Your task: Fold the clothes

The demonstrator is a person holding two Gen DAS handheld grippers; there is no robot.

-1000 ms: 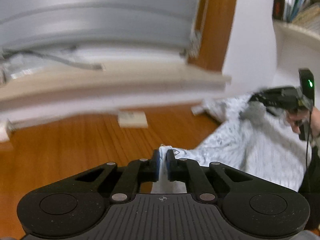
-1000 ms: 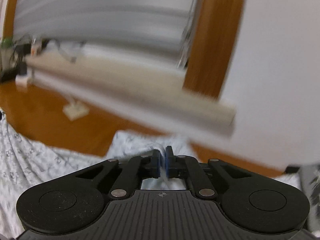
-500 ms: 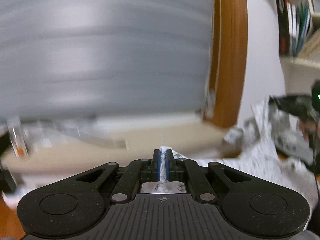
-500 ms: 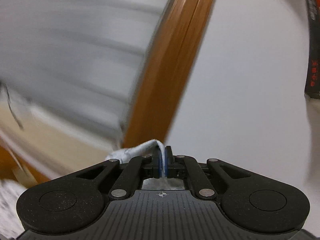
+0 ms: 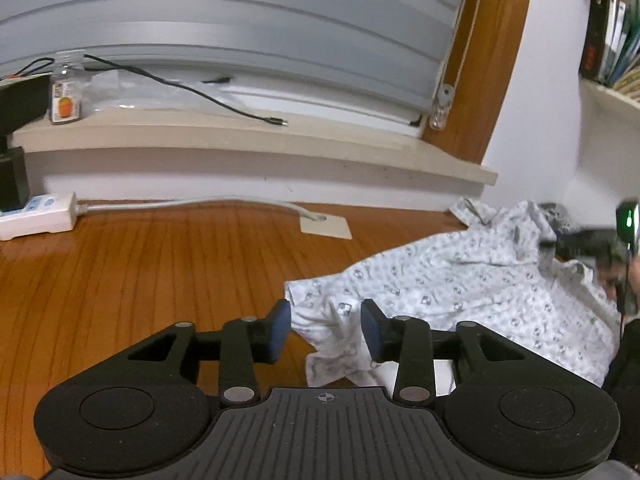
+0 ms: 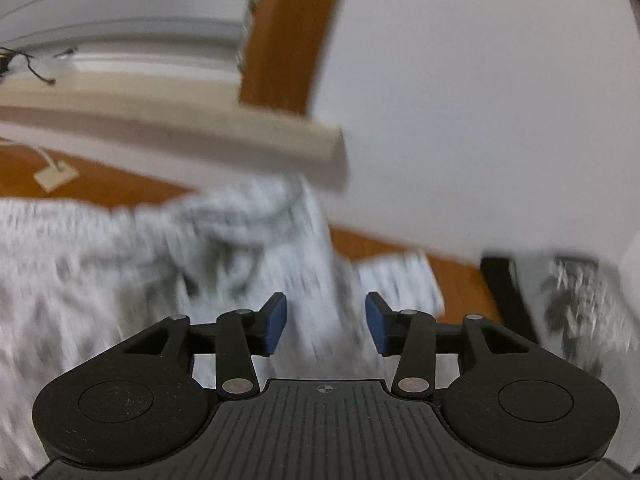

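A white shirt with a small grey print lies rumpled on the brown wooden table, spreading to the right. My left gripper hovers at the shirt's left corner; its jaws are opening, and the cloth sits loose between the blue pads without being pressed. In the right wrist view the same shirt is blurred. My right gripper is over it with jaws opening and cloth beneath the gap, not pinched. The right gripper also shows at the far right of the left wrist view.
A window sill runs behind the table, carrying a small jar and a black cable. A white power strip lies at the left. A white cable plate sits mid-table. A bookshelf stands at the right.
Both grippers held shirt fabric pinched and raised; now both have dropped toward the table and let go, with the shirt lying on the wood.
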